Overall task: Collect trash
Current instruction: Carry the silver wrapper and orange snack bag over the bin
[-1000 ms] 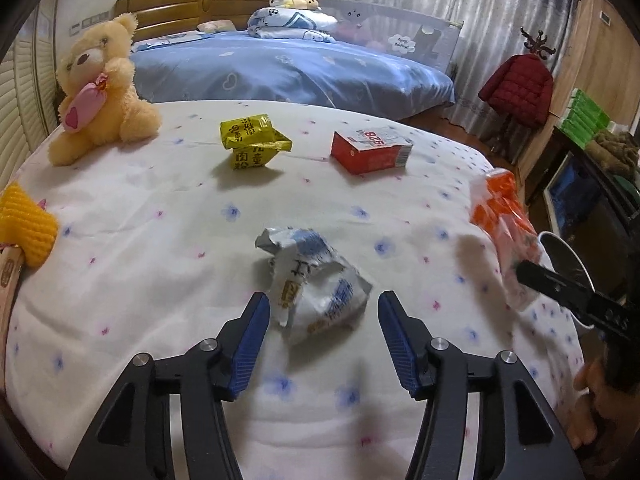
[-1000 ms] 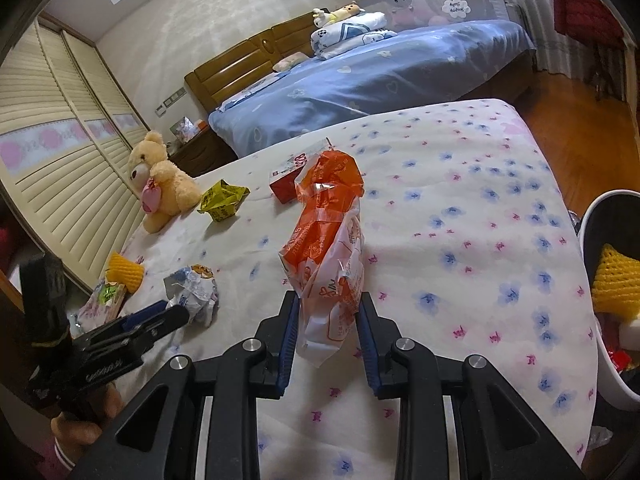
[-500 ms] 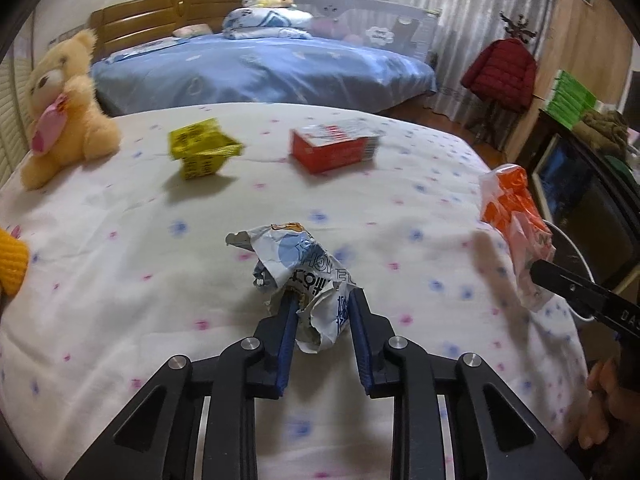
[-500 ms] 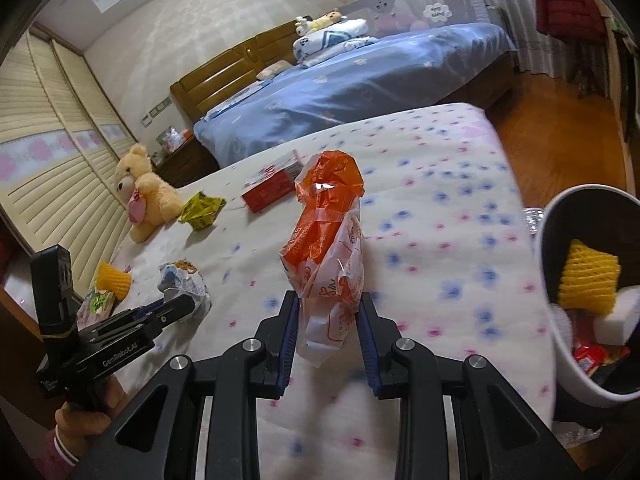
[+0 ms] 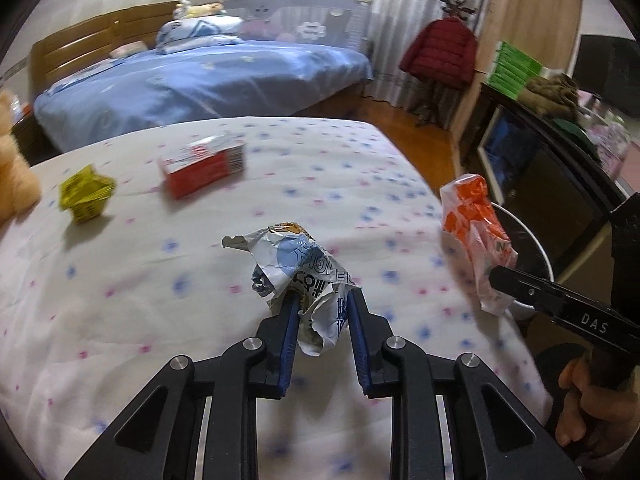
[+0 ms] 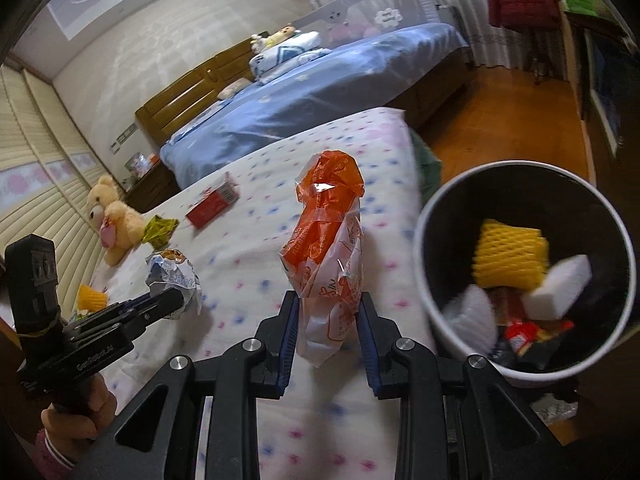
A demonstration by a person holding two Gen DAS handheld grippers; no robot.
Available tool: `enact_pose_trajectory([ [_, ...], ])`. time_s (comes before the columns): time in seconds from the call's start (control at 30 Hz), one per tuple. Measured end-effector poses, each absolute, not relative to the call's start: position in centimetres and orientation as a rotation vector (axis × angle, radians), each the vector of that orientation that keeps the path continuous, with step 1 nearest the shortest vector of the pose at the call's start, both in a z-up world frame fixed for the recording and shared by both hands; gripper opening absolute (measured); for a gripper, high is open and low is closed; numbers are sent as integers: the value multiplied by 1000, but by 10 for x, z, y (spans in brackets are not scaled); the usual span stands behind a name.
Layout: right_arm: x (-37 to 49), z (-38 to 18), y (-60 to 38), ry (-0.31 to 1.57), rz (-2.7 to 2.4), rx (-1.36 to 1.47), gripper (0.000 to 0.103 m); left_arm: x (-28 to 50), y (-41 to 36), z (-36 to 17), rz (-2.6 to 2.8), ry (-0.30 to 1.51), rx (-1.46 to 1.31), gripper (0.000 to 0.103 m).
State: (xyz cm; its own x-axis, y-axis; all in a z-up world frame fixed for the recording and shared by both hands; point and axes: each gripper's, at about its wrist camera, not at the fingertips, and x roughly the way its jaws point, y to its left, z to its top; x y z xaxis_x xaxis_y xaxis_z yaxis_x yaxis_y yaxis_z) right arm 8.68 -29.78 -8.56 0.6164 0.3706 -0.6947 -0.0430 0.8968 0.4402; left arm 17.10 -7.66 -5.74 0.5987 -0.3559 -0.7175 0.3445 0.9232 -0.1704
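My left gripper is shut on a crumpled blue-and-white wrapper and holds it above the flowered bed sheet; the same wrapper shows in the right wrist view. My right gripper is shut on an orange-and-clear plastic bag, held upright near the bed's right edge; the bag also shows in the left wrist view. A round white-rimmed trash bin stands just right of the bag, holding a yellow foam net and other scraps.
On the sheet lie a red box, a crumpled yellow wrapper and, at the left edge, a second yellow foam net. A teddy bear sits at the far left. A blue bed lies beyond.
My left gripper closed on the blue-and-white wrapper and lifted it off the sheet. My right gripper carried the orange bag rightward, close to the bin.
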Motion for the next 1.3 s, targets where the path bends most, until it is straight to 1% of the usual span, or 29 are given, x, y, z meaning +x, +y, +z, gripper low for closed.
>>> enact_pose_trajectory([
  [0.47, 74, -91, -362, 865, 117, 459, 29, 174, -147, -56, -528, 846, 43, 23],
  [1.3, 75, -103, -420, 878, -8, 479, 29, 198, -237, -67, -658, 868, 134, 23],
])
